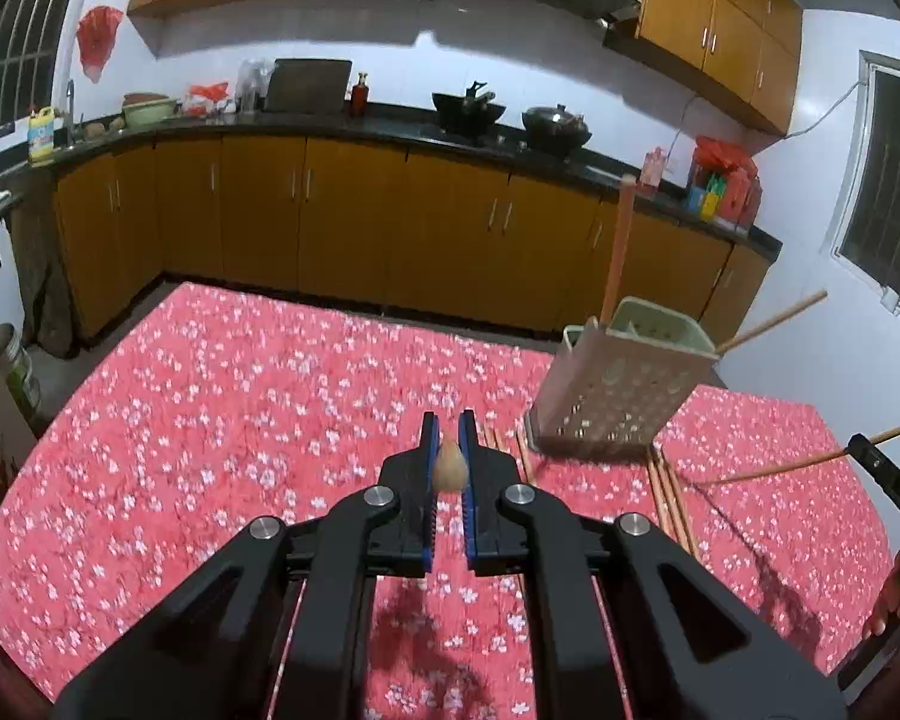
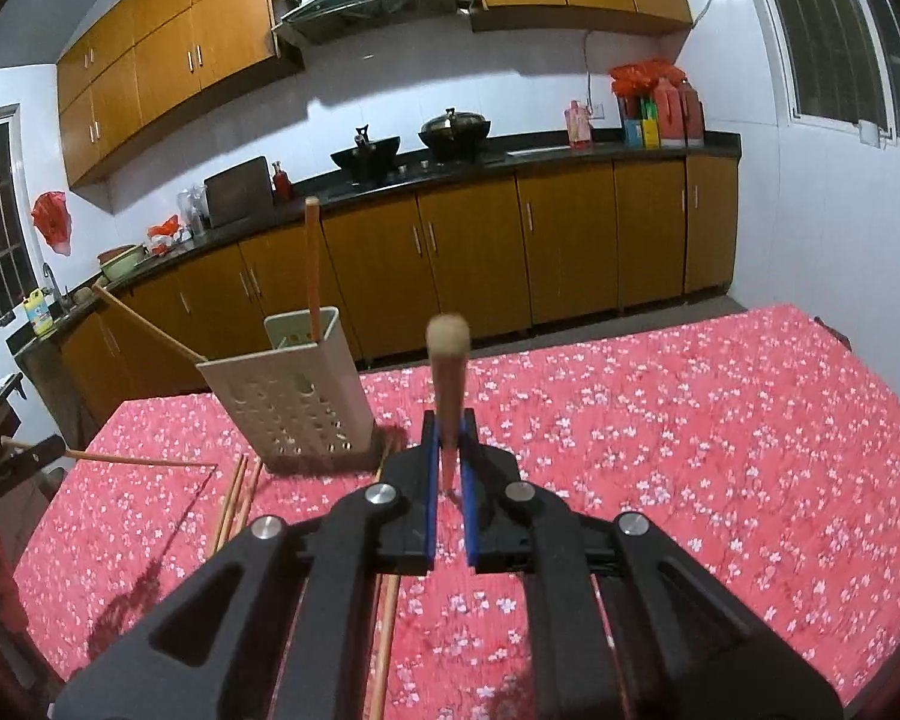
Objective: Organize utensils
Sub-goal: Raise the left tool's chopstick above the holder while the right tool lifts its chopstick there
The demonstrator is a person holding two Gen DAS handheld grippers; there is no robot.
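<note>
1. Desk [image 1: 240, 396] w/ red floral cloth, fills foreground in both views.
2. Perforated white utensil holder [image 1: 615, 396] stands on desk, far side.
3. Loose wooden chopsticks [image 1: 669, 495] lie flat on cloth just beside holder's base, both sides.

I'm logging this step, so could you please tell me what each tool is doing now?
Left tool: closed on a chopstick.
Right tool: closed on a chopstick.

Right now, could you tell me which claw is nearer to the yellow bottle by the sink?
Left. The yellow bottle stands far ahead-left of the left claw; the right claw is farther right.
</note>
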